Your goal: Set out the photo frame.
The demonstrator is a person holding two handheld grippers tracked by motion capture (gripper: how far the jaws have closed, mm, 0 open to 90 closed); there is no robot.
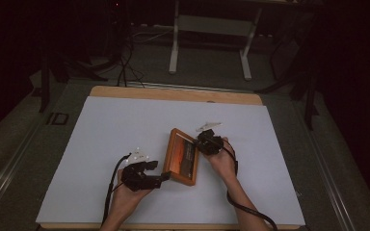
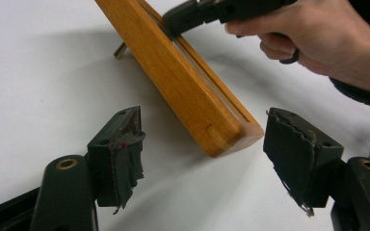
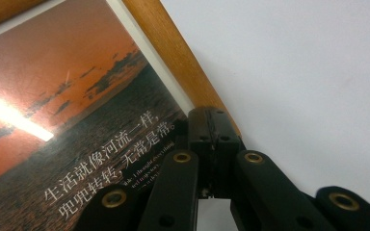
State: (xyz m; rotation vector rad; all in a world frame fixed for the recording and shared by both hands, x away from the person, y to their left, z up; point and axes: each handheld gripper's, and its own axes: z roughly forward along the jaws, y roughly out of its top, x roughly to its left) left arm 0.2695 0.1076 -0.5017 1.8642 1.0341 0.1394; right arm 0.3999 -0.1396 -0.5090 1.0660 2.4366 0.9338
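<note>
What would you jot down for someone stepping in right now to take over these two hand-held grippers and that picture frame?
Left hand-held gripper: jaws open, one on each side of the near corner of the wooden picture frame, pads not touching it.
Right hand-held gripper: jaws shut at the frame's edge; whether the pads pinch the wood cannot be told.
Frame: on the white table cover, tilted, with one long side lifted and a small prop behind it. It holds a sunset photo with white lettering.
Done: frame raised off flat.
Left: probably grasp the near corner with the left gripper and steady or set the frame.
</note>
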